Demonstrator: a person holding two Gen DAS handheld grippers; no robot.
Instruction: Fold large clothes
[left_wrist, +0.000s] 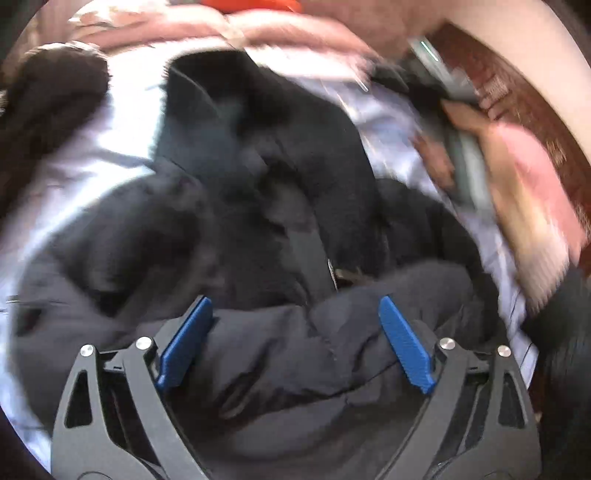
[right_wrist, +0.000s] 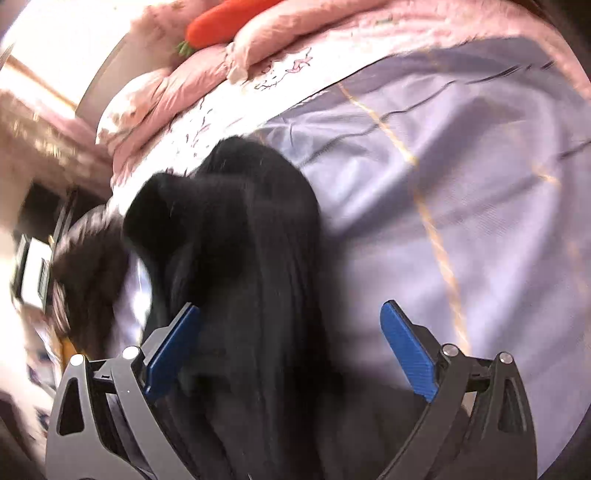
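A large black padded jacket (left_wrist: 258, 206) lies crumpled on a pale lilac bedsheet (left_wrist: 92, 162). My left gripper (left_wrist: 295, 332) is open just above its rumpled lower part, the blue pads (left_wrist: 184, 347) wide apart with cloth between them but not pinched. In the right wrist view the jacket (right_wrist: 243, 240) shows as a long dark bundle on the sheet (right_wrist: 461, 184). My right gripper (right_wrist: 291, 343) is open over its near end, the left pad (right_wrist: 170, 350) against the cloth. Both views are motion-blurred.
A pink quilt (right_wrist: 229, 62) with an orange carrot-shaped pillow (right_wrist: 225, 18) lies at the head of the bed. Another dark garment (left_wrist: 48, 122) sits at the far left. A person's hand holding the other gripper (left_wrist: 461, 147) shows at the right, by the bed edge.
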